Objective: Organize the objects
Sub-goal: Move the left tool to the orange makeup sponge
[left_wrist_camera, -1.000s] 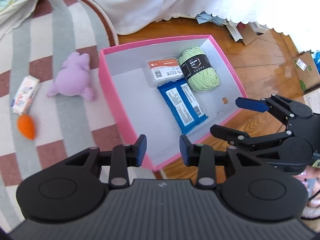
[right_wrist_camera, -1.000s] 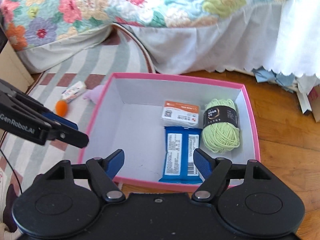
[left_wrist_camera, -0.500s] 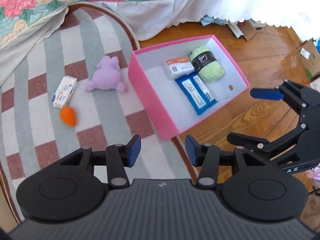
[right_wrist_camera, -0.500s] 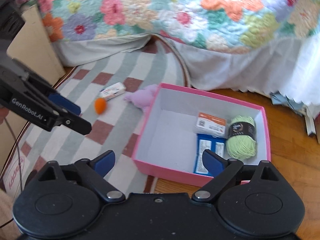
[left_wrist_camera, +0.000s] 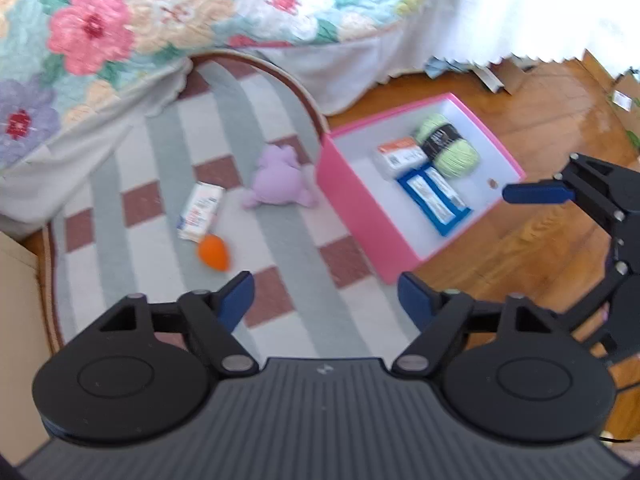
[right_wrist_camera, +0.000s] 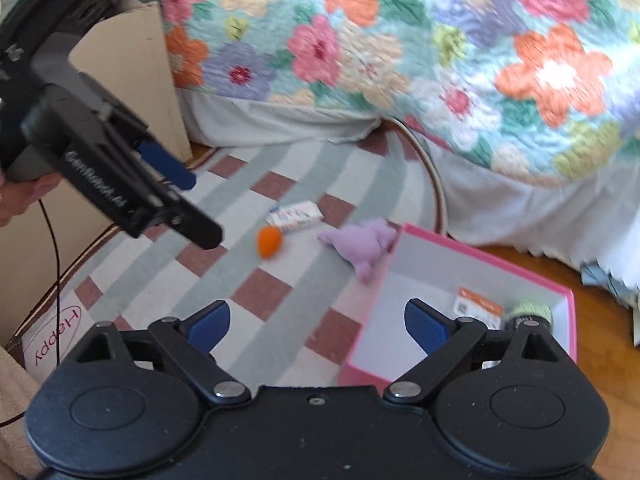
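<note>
Rug with grey-green stripes and maroon checks fills my left wrist view, and on it lie a purple plush toy, a small white packet whose print I cannot read, and an orange egg-shaped piece just below the packet. My left tongs are spread wide and hold nothing. The pink box sits at the rug's edge on the wooden floor, holding a light green yarn ball with a black band, an orange-and-white packet and a blue packet. The right tongs show at the right edge.

From the right wrist view, my right tongs gape wide, empty. "GenRobot.AI" reads on the left tongs' body, and "Happy" on a white patch at the rug's corner. The plush toy touches the pink box; the floral quilt hangs behind.
</note>
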The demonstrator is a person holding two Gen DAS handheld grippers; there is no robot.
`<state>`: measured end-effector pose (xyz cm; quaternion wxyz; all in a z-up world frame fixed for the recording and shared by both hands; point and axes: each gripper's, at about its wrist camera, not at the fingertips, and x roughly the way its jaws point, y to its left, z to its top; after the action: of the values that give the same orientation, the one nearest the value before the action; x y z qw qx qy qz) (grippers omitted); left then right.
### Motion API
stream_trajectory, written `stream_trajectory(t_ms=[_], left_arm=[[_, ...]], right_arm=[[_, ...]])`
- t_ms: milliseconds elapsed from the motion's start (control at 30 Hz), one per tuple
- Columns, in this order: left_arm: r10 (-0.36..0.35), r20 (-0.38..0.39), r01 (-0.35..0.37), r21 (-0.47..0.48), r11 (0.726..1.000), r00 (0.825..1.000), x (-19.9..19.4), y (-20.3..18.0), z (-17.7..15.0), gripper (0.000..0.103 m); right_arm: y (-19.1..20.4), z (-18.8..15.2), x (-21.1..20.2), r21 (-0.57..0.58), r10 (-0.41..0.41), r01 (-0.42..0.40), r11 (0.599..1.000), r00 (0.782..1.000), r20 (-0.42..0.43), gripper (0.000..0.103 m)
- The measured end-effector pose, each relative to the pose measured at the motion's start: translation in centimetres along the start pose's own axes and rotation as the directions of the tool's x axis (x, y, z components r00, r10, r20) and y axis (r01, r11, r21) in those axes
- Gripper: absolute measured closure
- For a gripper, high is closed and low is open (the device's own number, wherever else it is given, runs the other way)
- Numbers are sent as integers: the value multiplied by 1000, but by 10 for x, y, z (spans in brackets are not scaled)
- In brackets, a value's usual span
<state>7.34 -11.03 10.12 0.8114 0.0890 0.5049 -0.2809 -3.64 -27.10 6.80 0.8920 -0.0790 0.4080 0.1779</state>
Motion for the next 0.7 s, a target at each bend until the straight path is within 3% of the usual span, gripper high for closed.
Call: stream_trajectory(t_ms=[200, 367, 500, 567, 700], left_arm=[[46, 29, -45, -30, 999, 999, 7, 27, -5, 12], [109, 21, -108, -66, 992, 994, 25, 50, -10, 12], [73, 39, -66, -153, 986, 997, 39, 78, -10, 12], [53, 40, -44, -201, 979, 998, 48, 90, -11, 12], [32, 57, -17, -251, 968, 998, 64, 106, -14, 12]], right_arm=[[23, 13, 20, -49, 7, -5, 999, 999, 51, 7], [38, 27, 48, -109, 4, 2, 994, 998, 58, 7], [47, 38, 75, -165, 0, 3, 986, 1000, 20, 7], [47, 43, 91, -124, 9, -11, 992, 1000, -17, 7], [42, 47, 122, -1, 105, -105, 994, 991, -82, 7]])
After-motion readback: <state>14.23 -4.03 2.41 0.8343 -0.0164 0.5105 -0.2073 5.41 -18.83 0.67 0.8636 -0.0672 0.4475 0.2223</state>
